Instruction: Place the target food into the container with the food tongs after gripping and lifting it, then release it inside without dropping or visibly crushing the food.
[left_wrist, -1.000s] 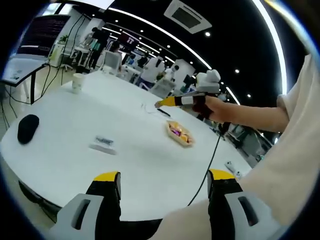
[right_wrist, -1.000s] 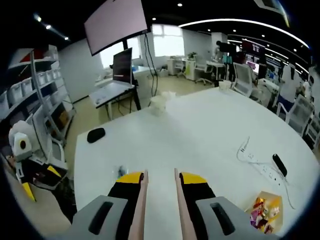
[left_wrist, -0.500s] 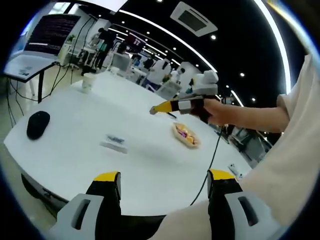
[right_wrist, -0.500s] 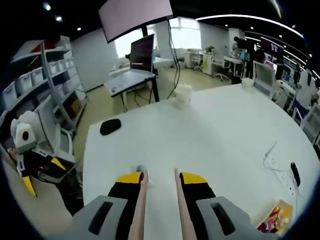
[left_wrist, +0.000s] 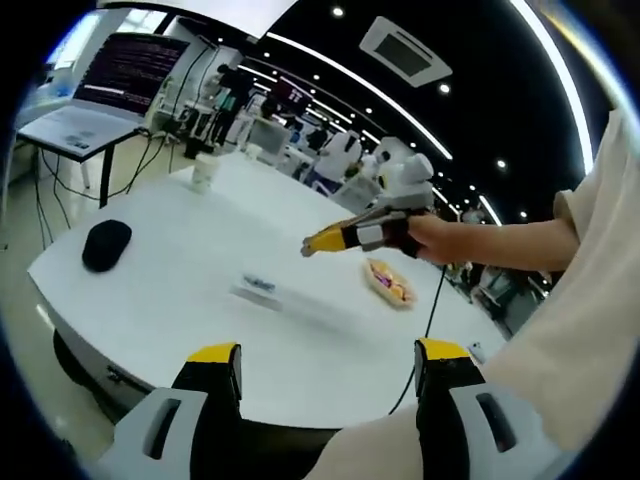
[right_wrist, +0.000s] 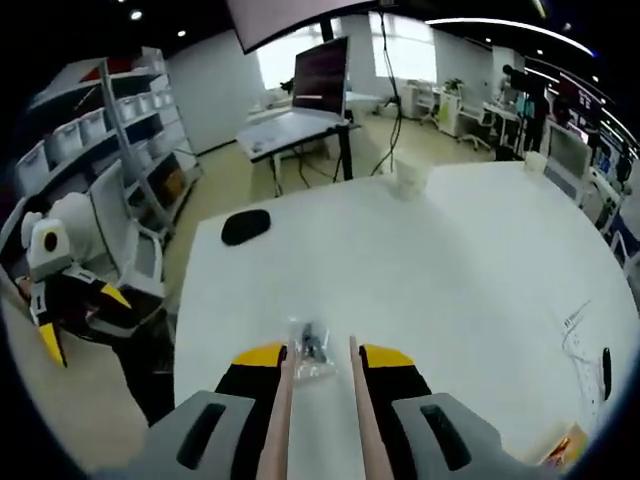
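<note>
A shallow tray of colourful wrapped food (left_wrist: 390, 282) lies on the white table (left_wrist: 180, 300), and its corner (right_wrist: 565, 450) shows low right in the right gripper view. My right gripper (right_wrist: 318, 345) is shut on peach-coloured food tongs, whose two arms (right_wrist: 279, 400) run along the inner sides of the jaws. A small clear packet (right_wrist: 310, 350) lies on the table between the tong tips. In the left gripper view a hand holds the right gripper (left_wrist: 318, 243) above the table, left of the tray. My left gripper (left_wrist: 327, 352) hangs open off the table's near edge.
A black mouse (right_wrist: 245, 226) and a white cup (right_wrist: 410, 178) sit toward the far side of the table. A cable and a black object (right_wrist: 606, 360) lie at the right. The left gripper (right_wrist: 60, 290) shows at the left, off the table. Desks and shelves stand behind.
The right gripper has moved away from the tray toward the table's edge, and the clear packet now lies between the tong tips. Both views have shifted. The left gripper stays open.
</note>
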